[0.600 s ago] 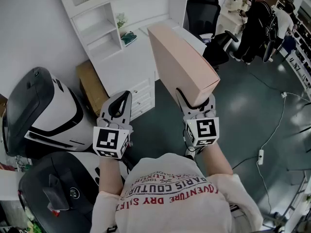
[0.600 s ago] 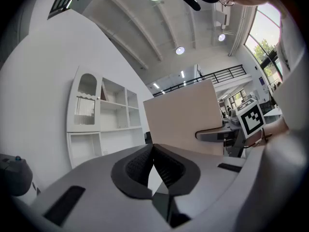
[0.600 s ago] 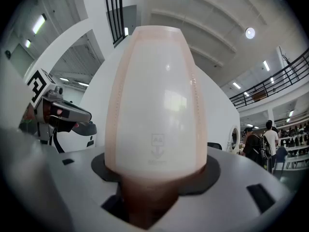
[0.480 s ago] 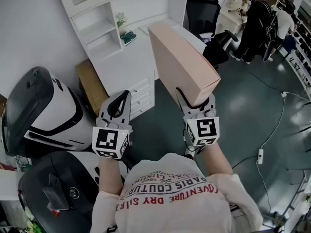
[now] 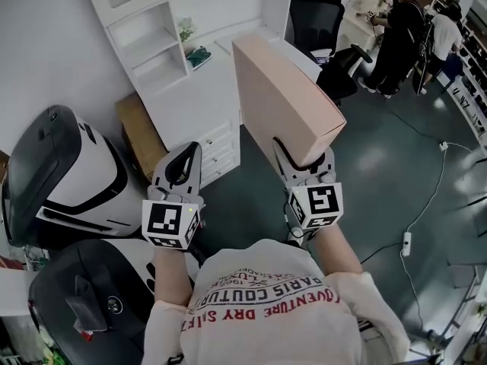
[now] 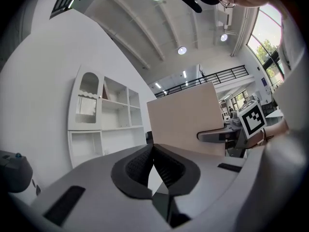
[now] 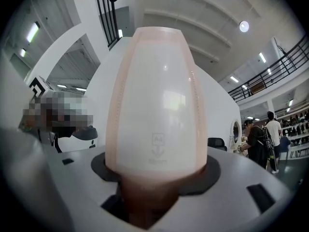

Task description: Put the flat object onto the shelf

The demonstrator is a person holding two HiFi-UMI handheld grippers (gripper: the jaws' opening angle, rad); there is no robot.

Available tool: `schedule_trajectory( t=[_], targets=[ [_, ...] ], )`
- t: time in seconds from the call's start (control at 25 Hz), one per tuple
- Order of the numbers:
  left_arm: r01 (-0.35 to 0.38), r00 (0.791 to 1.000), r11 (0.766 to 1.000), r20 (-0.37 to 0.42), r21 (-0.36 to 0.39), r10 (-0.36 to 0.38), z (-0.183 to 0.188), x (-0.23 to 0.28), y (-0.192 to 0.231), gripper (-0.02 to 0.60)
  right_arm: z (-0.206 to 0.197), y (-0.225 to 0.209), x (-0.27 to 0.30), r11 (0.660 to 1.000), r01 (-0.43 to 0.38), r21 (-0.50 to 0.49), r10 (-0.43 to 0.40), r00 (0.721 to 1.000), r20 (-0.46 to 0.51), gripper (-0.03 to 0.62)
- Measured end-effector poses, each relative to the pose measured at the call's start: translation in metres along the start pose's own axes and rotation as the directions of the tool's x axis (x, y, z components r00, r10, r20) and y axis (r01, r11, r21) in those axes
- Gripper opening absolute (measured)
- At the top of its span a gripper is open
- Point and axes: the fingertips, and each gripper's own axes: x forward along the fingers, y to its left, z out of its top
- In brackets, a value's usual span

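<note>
A glossy dark green floor (image 5: 380,173) spread from 3 to 6 o'clock, with a white shelf unit (image 5: 144,44) and white desk (image 5: 199,101) at 11 and a black office chair (image 5: 313,17) at 12. The right claw (image 5: 304,160) was clamped on the lower end of the flat pale-pink box (image 5: 278,97), held up in the air toward 12 o'clock, clear of the shelves; the left claw (image 5: 188,153) was closed, empty. Red print on the white shirt (image 5: 266,310) read partly "COUTUR" and "DRY"; a faint mark on the box's edge was illegible.

My head view looks steeply down, gripper views along their jaws; all share the flat box (image 5: 285,97) at twelve o'clock.
</note>
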Motion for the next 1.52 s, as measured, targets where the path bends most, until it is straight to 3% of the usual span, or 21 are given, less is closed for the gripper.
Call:
schedule_trajectory(
  t=[0.24,0.6,0.8,1.08,1.52],
  targets=[
    [-0.002,1.000,1.000,-0.017,-0.015,0.002,-0.014,0.022,-0.009,0.014,-0.013,-0.025,0.012,1.000,-0.002,-0.018,0.001,1.000,-0.023,0.307],
    [-0.115,0.991,0.993,-0.065,-0.010,0.114,-0.032,0.108,-0.011,0.014,-0.031,-0.085,0.090,0.987,-0.158,-0.023,0.158,0.987,0.016,0.307],
    [-0.213,0.972,0.977,-0.103,0.002,0.213,-0.031,0.172,-0.017,0.014,-0.037,-0.135,0.147,0.958,-0.280,-0.062,0.282,0.959,0.024,0.305],
    [-0.341,0.936,0.940,-0.095,0.011,0.340,-0.012,0.259,-0.019,0.014,-0.036,-0.207,0.221,0.914,-0.399,-0.070,0.403,0.914,0.050,0.305],
    [-0.424,0.895,0.904,-0.125,0.056,0.428,-0.007,0.317,-0.006,0.014,-0.041,-0.245,0.312,0.881,-0.464,-0.087,0.470,0.881,0.058,0.301]
  ],
)
